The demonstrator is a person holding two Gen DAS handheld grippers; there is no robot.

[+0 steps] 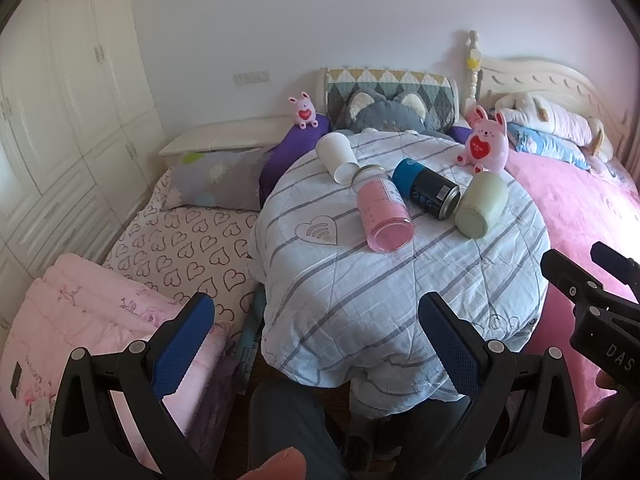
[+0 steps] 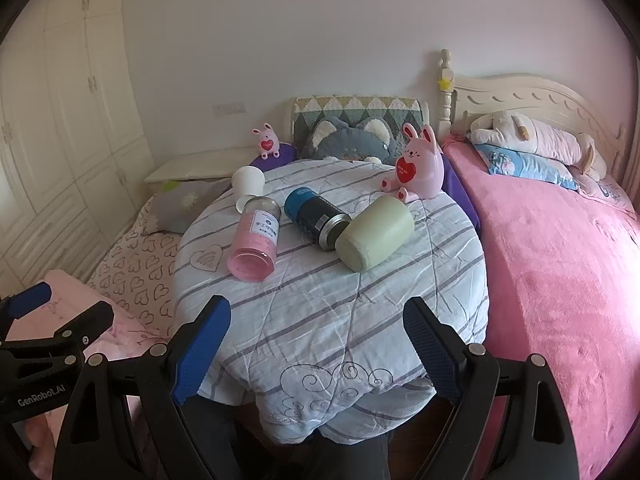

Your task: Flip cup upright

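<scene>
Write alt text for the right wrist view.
Four containers lie tipped on a striped quilt: a white paper cup, a pink glass bottle, a blue-capped dark bottle and a pale green cup. The open right gripper hovers short of them, empty.

Matt green cup (image 2: 375, 237), glossy clear pink bottle (image 2: 254, 243), crinkled cloth quilt (image 2: 340, 320)
</scene>
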